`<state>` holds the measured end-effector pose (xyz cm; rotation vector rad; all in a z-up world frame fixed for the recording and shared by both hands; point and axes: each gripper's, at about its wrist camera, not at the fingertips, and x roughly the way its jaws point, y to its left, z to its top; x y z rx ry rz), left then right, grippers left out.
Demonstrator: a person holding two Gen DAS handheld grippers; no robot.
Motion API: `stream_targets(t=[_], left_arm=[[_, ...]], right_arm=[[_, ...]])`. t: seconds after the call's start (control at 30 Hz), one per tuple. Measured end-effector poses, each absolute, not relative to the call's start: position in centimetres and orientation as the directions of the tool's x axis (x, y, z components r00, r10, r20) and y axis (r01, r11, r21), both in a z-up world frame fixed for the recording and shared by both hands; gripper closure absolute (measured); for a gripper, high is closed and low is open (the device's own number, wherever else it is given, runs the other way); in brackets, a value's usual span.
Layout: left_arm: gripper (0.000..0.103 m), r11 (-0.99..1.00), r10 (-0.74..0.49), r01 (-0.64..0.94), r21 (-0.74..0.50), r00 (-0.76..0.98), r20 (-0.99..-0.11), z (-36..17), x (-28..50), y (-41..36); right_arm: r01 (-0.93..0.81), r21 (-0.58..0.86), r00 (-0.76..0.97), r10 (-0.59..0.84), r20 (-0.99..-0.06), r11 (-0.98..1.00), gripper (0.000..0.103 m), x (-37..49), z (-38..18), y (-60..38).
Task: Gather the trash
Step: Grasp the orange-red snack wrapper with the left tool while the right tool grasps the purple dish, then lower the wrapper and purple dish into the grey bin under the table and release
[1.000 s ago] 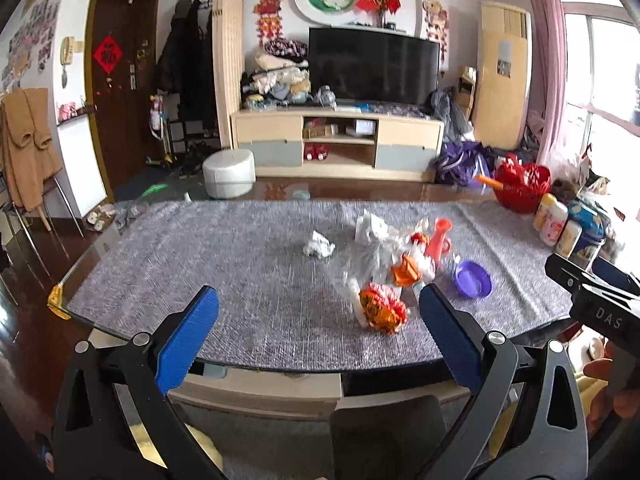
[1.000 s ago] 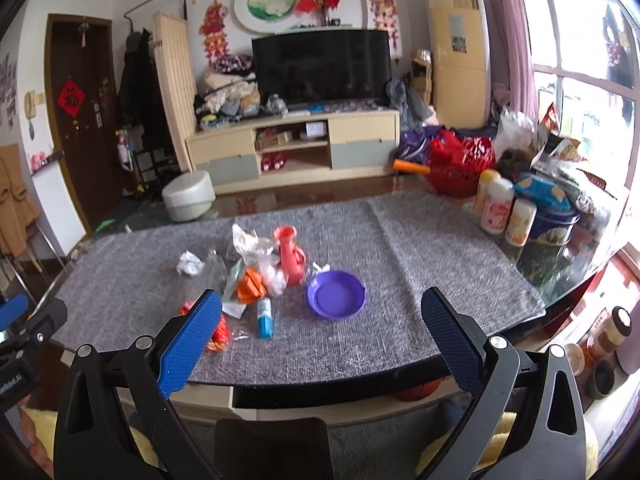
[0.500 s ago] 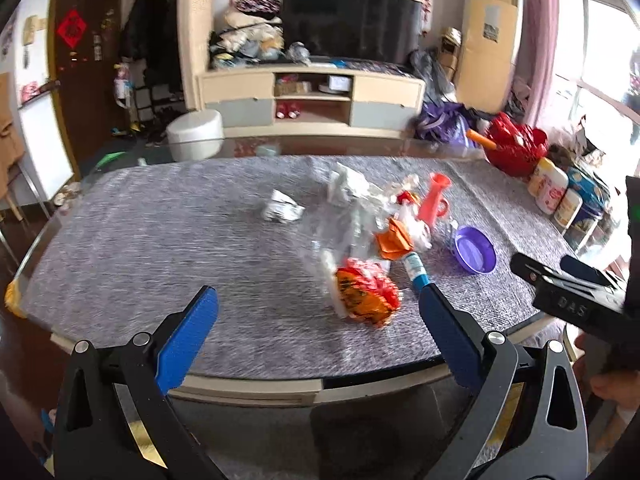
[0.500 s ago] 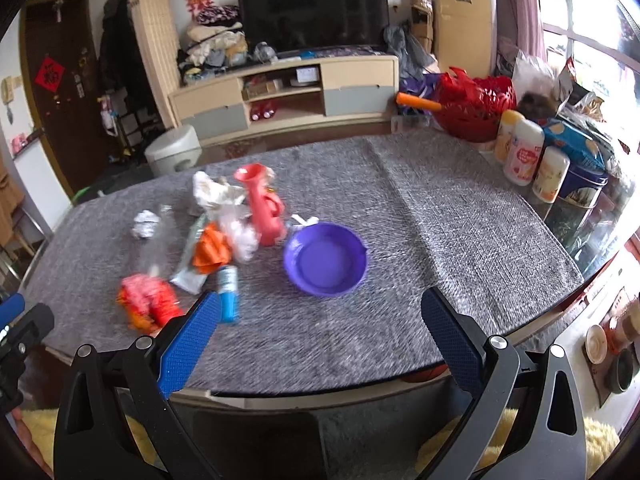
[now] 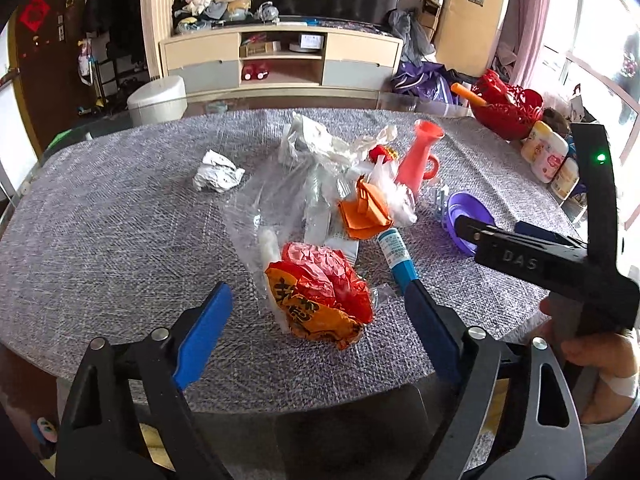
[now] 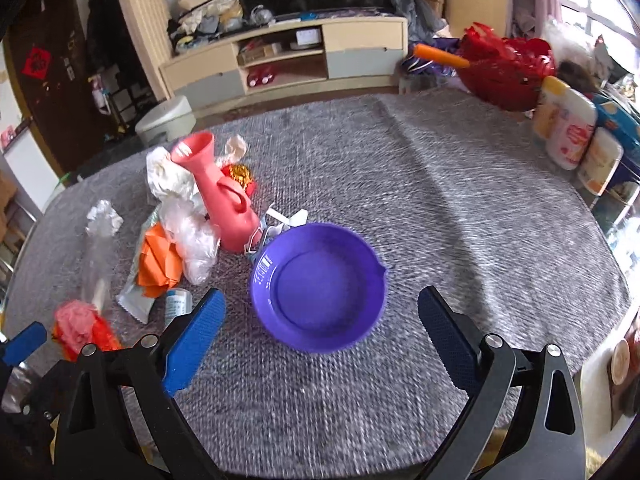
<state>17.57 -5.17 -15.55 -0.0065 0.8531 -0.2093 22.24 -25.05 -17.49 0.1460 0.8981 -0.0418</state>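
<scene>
**Inspector:** Both grippers have closed in on the table since a second ago; the litter now fills the lower half of each view. State the target

**Assistant:** Nearest piece is the red-and-orange wrapper [image 5: 316, 294], crumpled, lying on the grey table mat [image 5: 100, 240] at the front of the trash pile. It sits directly ahead of the left gripper [image 5: 318, 314], between the two blue pads, slightly toward the right one. Its long axis runs diagonally, upper left to lower right

**Inspector:** Gripper states?

**Assistant:** Left gripper spread wide, holding nothing. Right gripper [image 6: 320, 326] likewise wide and empty, poised over the purple bowl [image 6: 320, 284]

**Inspector:** Which arm is nearer the wrapper?

**Assistant:** The left, clearly. From the right wrist view the wrapper lies far off to the left, outside its fingers

**Inspector:** Surroundings?

**Assistant:** Just right of the wrapper lies a blue-capped tube [image 5: 396, 256], close by the left gripper's right pad. Behind are clear plastic film [image 5: 280, 200], folded orange paper [image 5: 364, 212], a pink vase [image 5: 416, 160] and a white paper wad [image 5: 218, 170] set apart to the left

**Inspector:** Judgement?

**Assistant:** A short advance straight ahead should bracket the wrapper; the tube risks being caught as well
</scene>
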Motion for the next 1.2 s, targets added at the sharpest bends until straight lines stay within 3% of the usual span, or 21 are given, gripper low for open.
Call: stream_targets(t=[0.27, 0.4, 0.57, 0.63, 0.77, 0.83, 1.2], left_arm=[[0.035, 0.979, -0.189, 0.174, -0.101, 0.617, -0.764, -16.6, 18.7, -5.1], [0.048, 0.979, -0.191, 0.173, -0.105, 0.616, -0.765, -16.7, 18.6, -5.1], [0.059, 0.979, -0.188, 0.176, -0.099, 0.62, -0.762, -16.7, 18.4, -5.1], [0.068, 0.979, -0.191, 0.176, -0.101, 0.629, -0.754, -16.4, 18.2, -4.9], [0.069, 0.979, -0.19, 0.178, -0.097, 0.644, -0.741, -15.8, 17.9, -4.9], [0.074, 0.979, -0.19, 0.183, -0.09, 0.65, -0.736, -15.6, 17.5, -5.0], [0.074, 0.979, -0.186, 0.192, -0.062, 0.737, -0.65, -11.1, 13.1, -4.4]], right_arm=[[0.096, 0.137, 0.602, 0.052, -0.797, 0.986, 0.008, 23.2, -18.8, -25.8], [0.084, 0.144, 0.609, 0.064, -0.791, 0.986, 0.024, 23.2, -18.7, -25.7], [0.078, 0.132, 0.617, 0.056, -0.785, 0.988, 0.024, 22.7, -18.6, -25.5], [0.078, 0.125, 0.627, 0.049, -0.777, 0.989, 0.024, 22.4, -18.2, -25.5], [0.078, 0.13, 0.65, 0.048, -0.758, 0.988, 0.024, 21.8, -17.2, -25.8], [0.081, 0.131, 0.66, 0.045, -0.75, 0.988, 0.024, 21.2, -16.7, -25.8], [0.052, 0.14, 0.733, 0.058, -0.678, 0.989, 0.024, 16.3, -11.7, -25.5]])
